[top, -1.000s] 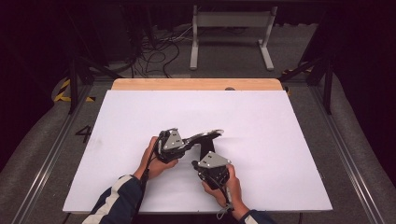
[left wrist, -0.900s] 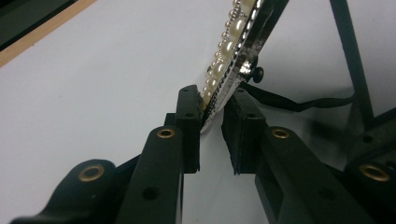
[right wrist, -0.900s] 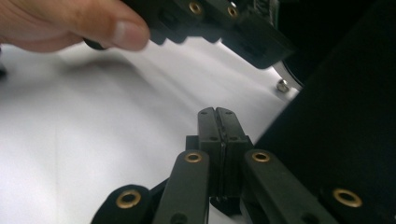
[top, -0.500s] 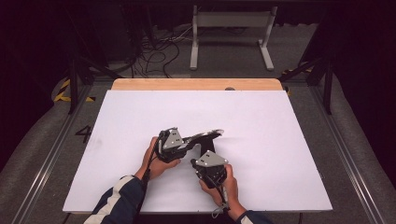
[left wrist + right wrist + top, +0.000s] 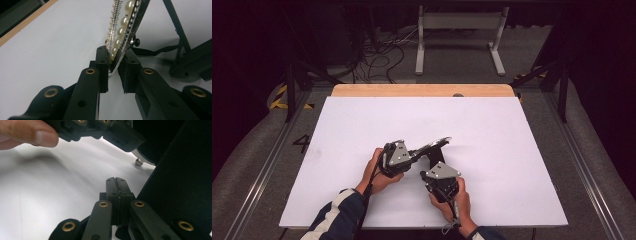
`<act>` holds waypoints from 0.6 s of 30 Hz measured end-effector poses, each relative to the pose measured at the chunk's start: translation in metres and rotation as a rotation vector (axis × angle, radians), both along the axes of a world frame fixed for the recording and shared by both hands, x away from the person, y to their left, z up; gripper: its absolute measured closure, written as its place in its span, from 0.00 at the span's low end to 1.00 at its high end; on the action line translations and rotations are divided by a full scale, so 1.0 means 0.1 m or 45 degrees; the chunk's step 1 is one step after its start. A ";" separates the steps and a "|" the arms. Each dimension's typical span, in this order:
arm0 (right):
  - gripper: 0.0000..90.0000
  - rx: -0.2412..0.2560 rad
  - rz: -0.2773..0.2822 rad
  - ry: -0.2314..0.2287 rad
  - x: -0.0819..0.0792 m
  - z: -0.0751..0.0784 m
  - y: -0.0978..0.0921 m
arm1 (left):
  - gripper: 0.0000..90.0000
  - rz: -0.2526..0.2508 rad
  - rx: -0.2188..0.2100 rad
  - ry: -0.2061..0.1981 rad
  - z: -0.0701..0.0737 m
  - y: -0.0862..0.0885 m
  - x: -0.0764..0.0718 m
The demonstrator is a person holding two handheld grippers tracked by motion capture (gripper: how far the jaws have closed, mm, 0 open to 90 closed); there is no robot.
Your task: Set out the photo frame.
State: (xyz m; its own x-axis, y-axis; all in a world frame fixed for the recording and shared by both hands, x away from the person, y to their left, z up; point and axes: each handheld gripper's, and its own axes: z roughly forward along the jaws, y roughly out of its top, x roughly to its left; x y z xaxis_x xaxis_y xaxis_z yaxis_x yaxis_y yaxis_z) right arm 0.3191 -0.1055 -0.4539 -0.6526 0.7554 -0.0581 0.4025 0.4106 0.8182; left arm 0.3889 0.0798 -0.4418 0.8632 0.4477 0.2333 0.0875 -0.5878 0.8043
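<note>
The left gripper (image 5: pixel 113 66) is clamped narrow on the lower rim of a pearl-trimmed frame (image 5: pixel 125 27): its two black jaws pinch the thin edge between them, one on each face. Along that rim run a row of large pearls and a row of small silver beads, rising away from the jaws and tilted off upright. Behind the frame a thin black stand (image 5: pixel 176 25) slants down to the white bench top (image 5: pixel 50 45), and a small dark knob sits at the frame's back.

In the high view the left gripper (image 5: pixel 412 155) is held in the person's left hand (image 5: pixel 379 172), with the frame (image 5: pixel 434 145) reaching toward the far right from it, lifted at a slant above the bench (image 5: pixel 512 150), nearer the front edge than the back and about midway between the side edges.

The right gripper (image 5: pixel 116 181) has its jaws pressed flat together with nothing between them. In the high view it (image 5: pixel 437 177) sits just beside the frame's black stand, nearer the front edge.
</note>
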 end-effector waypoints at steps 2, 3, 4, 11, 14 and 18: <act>1.00 0.006 0.005 0.008 0.00 0.00 -0.01 | 0.88 0.000 0.002 -0.007 0.00 0.00 -0.01; 1.00 0.005 0.006 0.009 0.00 0.00 -0.02 | 0.88 -0.001 0.008 -0.011 0.00 0.00 -0.01; 1.00 0.005 0.006 0.009 0.00 0.00 -0.02 | 0.88 -0.003 0.012 -0.012 0.01 0.00 -0.02; 1.00 -0.010 0.014 0.004 0.01 0.00 -0.10 | 0.88 -0.028 0.045 -0.023 0.02 0.00 -0.09; 1.00 -0.009 0.007 0.006 0.02 0.01 -0.13 | 0.88 -0.037 0.051 -0.019 0.03 0.00 -0.12; 1.00 0.014 0.012 0.019 0.05 0.01 -0.23 | 0.88 -0.035 0.062 -0.027 0.03 -0.02 -0.15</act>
State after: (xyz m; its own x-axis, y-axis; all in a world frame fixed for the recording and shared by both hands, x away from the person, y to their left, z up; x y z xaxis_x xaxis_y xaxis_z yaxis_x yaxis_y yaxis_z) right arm 0.3245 -0.1285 -0.4526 -0.6605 0.7498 -0.0405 0.4106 0.4058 0.8165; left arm 0.3739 0.0781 -0.4384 0.8698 0.4115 0.2722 0.0541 -0.6280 0.7763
